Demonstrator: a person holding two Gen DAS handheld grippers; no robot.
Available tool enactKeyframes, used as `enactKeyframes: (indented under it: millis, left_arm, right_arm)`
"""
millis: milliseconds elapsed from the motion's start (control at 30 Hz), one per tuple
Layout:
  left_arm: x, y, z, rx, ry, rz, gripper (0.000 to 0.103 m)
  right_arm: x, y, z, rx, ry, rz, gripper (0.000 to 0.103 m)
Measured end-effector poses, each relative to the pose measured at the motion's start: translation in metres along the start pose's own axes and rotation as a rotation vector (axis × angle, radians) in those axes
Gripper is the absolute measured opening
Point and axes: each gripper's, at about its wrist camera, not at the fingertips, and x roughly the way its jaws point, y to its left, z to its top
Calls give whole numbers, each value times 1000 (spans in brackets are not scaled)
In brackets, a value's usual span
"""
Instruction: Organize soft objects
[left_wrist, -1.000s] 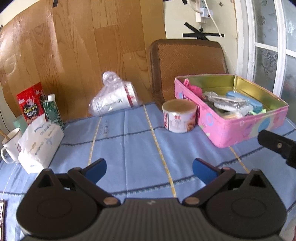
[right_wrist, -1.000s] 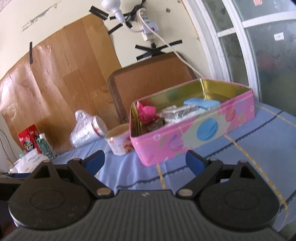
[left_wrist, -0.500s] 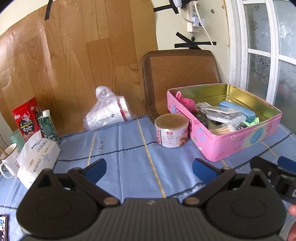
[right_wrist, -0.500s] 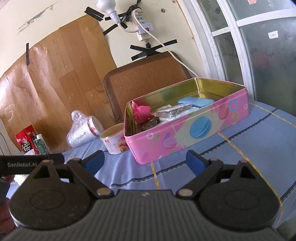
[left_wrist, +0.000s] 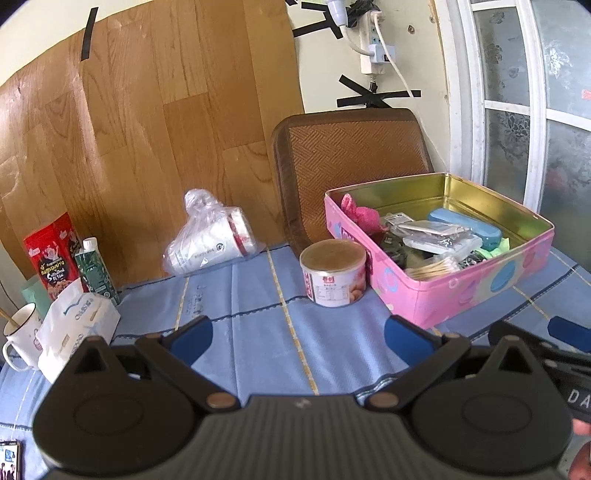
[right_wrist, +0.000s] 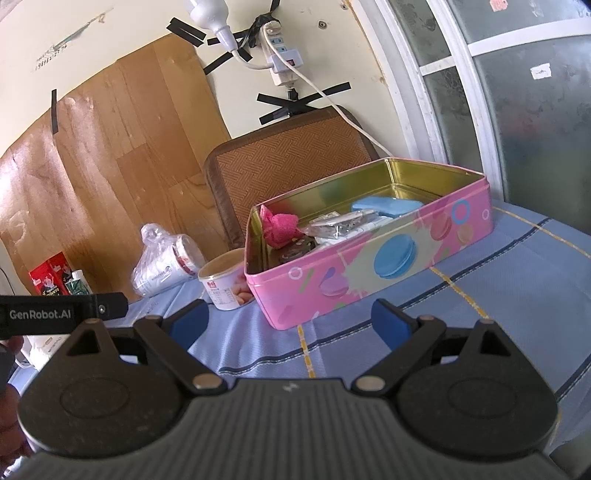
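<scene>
A pink tin box stands open on the blue tablecloth at the right. It holds a pink cloth, a blue case, plastic packets and cotton swabs. My left gripper hovers open and empty over the cloth, well short of the tin. My right gripper is open and empty too, just in front of the tin's near corner. A white tissue pack lies at the left.
A round can stands beside the tin's left end. Bagged paper cups lie behind it, with a red snack bag, a green carton and a mug at the left. A brown chair back rises behind the table.
Both grippers have drawn back and risen, so the tin, can and bag look smaller and farther. Each gripper now shows in the other's view. Both stayed open.
</scene>
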Motion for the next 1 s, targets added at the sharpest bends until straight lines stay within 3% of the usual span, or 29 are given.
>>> enactKeyframes:
  millis: [533,1000]
  left_arm:
    - [1,-4,1,10,-10,19,103]
    - [4,-10,-3,20,21,-22,103]
  right_arm:
    - [1,-2,1,9,1,-4,97]
    - [3,-4,-2,15,7,-9,97]
